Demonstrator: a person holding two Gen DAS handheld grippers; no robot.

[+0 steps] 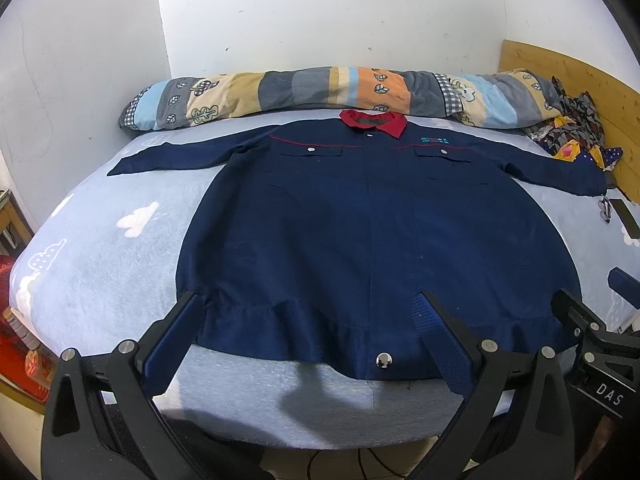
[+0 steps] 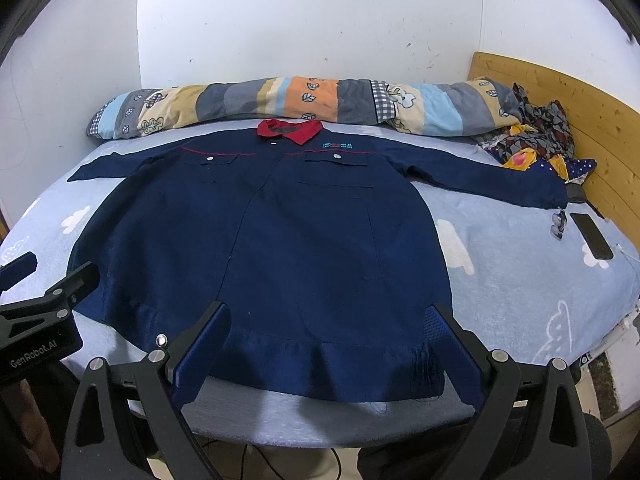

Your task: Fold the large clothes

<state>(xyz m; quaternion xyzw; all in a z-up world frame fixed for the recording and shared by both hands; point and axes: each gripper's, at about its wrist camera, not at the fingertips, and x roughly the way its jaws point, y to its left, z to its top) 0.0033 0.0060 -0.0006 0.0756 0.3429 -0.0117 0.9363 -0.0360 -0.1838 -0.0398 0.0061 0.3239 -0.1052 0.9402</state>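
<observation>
Lying flat: one jacket, two breast pockets, two wide-spread grippers.

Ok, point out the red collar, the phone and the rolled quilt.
red collar [image 1: 394,124], left wrist view, on its right flap.
phone [image 2: 591,235], right wrist view, middle of its dark face.
rolled quilt [image 2: 316,98], right wrist view, on the orange patch.

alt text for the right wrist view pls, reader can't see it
A navy work jacket with a red collar lies flat and face up on a light blue bed, sleeves spread wide. The right gripper is open at the jacket's hem. A rolled patchwork quilt lies along the wall behind, and a phone at the right.
</observation>
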